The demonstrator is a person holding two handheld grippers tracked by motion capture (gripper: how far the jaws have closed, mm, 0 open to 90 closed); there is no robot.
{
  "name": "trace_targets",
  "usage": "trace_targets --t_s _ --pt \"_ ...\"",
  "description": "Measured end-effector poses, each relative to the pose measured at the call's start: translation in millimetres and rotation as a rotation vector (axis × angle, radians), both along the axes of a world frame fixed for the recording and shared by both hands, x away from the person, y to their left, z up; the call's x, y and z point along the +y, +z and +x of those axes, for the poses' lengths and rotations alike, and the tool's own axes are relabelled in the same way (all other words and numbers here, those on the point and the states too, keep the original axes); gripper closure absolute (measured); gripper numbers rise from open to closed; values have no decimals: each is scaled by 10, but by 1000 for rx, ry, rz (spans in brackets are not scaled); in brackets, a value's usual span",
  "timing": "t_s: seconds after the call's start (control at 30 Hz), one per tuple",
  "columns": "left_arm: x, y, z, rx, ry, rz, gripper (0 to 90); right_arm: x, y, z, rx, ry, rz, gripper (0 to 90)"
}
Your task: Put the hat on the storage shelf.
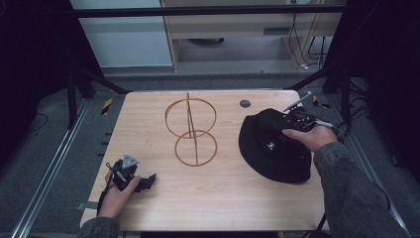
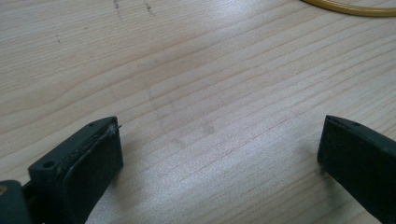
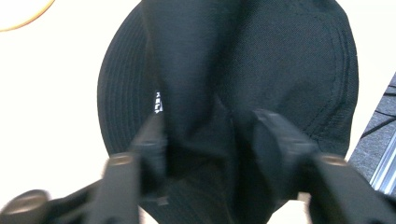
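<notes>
Here, black hat point(image 1: 274, 148) on the counter point(image 1: 223, 193) at right, its crown fabric pinched in right gripper point(image 3: 208, 140); left gripper point(image 2: 219, 149) resting wide apart near front left; wooden hoop stand point(image 1: 190, 130) mid-counter.

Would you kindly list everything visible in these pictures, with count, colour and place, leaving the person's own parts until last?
Table: one, light wood, centre of the high view.
Wire stand: one, golden, two rings joined by upright rods, table middle, toward the far side.
Hat: one, black, small white label, right part of the table.
Round insert: one, dark grey, in the tabletop near its far edge.
Left gripper: one, black, near left of the table, jaws wide apart over bare wood.
Right gripper: one, black, jaws around a fold of the hat's crown.
Hands: two, one on each gripper, grey sleeves.
</notes>
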State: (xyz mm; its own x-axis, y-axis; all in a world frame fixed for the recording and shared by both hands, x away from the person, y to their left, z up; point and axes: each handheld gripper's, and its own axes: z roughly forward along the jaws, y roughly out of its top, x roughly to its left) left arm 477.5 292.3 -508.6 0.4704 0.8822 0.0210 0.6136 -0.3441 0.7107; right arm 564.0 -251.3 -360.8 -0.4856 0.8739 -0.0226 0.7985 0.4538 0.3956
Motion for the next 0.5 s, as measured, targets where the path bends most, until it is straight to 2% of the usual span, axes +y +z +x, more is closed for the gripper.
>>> trace_targets --t_s 0.07,0.1,0.2,0.37,0.5 --pt "2 1 1 2 -3 2 0 7 1 7 12 10 -4 676" --pt "1 1 0 1 -2 2 0 1 -8 15 10 21 -8 707" --pt "0 1 -1 1 -2 2 0 -9 -21 22 40 19 6 799" --pt "0 1 -1 1 -2 1 0 -36 1 -5 45 30 32 842" --pt "0 1 -1 1 -2 1 0 -59 71 -59 18 24 45 850"
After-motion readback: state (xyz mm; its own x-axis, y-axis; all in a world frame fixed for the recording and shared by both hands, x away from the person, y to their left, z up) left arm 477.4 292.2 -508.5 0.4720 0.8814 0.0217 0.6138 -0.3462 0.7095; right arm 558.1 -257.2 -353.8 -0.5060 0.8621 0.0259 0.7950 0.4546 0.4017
